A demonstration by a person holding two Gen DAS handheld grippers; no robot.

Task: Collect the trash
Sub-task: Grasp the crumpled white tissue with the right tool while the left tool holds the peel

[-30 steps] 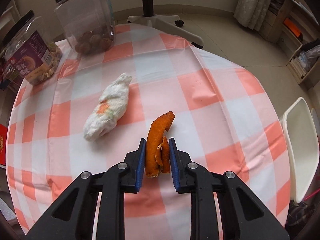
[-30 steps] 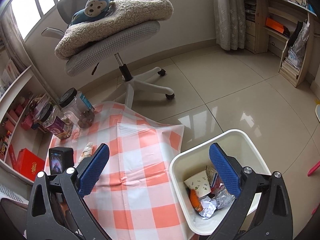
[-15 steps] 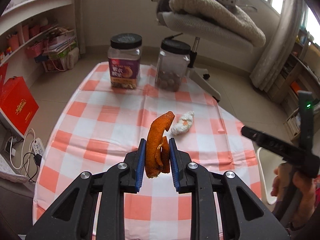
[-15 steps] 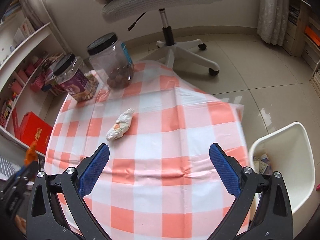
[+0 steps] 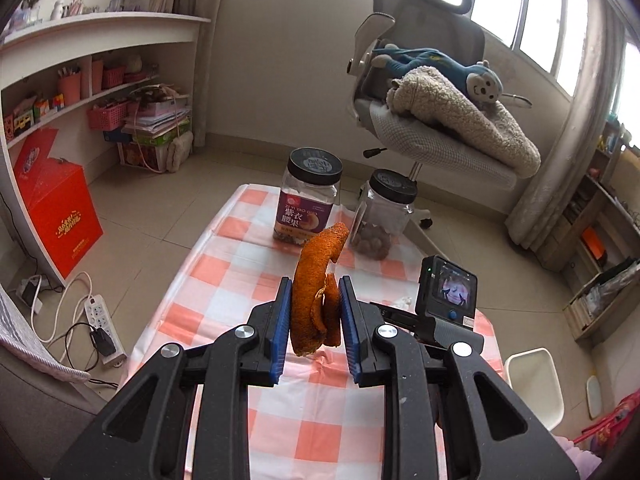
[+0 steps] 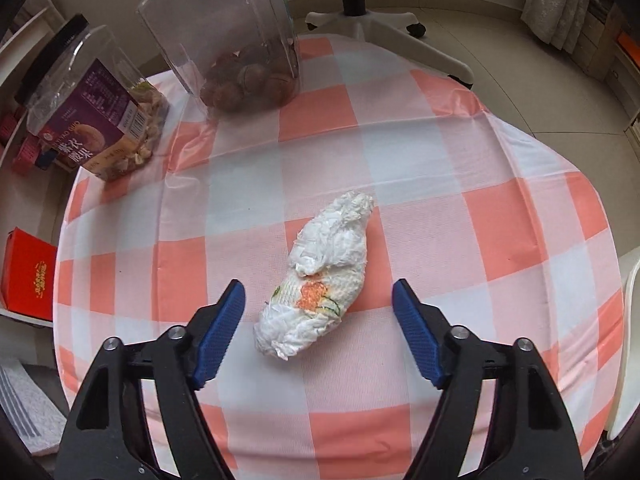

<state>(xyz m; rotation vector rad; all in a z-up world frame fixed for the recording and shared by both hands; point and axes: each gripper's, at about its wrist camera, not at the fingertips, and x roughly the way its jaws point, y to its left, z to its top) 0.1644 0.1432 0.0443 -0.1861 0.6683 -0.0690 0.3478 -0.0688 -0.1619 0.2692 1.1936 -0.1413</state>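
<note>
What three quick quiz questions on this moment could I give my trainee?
1. True or false: the left gripper is shut on the peel.
2. What lies between the right gripper's open fingers? A) jar B) tissue wad C) cup
3. Fill in: the wad rests on the checked ____.

Key: 1 true; 2 B; 3 tablecloth.

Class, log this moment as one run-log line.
left gripper: shut on orange peel | right gripper: open, over crumpled tissue | tissue: on table
</note>
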